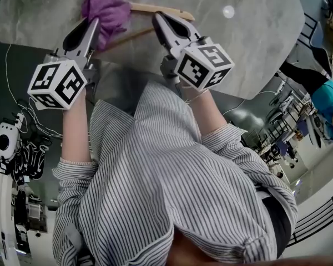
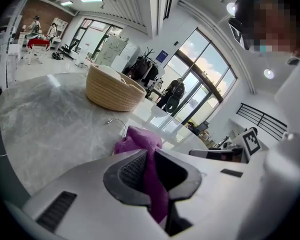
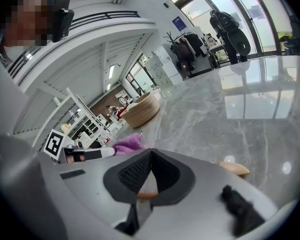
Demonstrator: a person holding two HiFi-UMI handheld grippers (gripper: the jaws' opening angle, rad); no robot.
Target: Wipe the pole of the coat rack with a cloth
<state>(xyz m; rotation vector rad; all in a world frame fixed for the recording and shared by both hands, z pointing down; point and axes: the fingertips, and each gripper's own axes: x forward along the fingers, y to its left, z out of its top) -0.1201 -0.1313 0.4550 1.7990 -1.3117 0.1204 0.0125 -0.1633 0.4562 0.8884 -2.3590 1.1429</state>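
Observation:
A purple cloth (image 1: 104, 9) is bunched on the grey marble table (image 1: 255, 37), over the left part of a wooden hanger (image 1: 162, 8). My left gripper (image 1: 94, 22) is shut on the cloth (image 2: 140, 140), which hangs pinched between its jaws (image 2: 150, 156). The hanger's metal hook (image 2: 118, 123) shows just beyond the cloth. My right gripper (image 1: 157, 18) is to the right of the cloth, shut on the hanger's wooden bar; a strip of wood (image 3: 147, 194) sits between its jaws and the bar's rounded end (image 3: 235, 169) sticks out to the right.
A woven basket (image 2: 112, 89) stands farther back on the table, also seen as the basket (image 3: 142, 110) in the right gripper view. The table's near edge runs just under my forearms. Cables and equipment lie on the floor at left (image 1: 22, 148). People stand in the distance.

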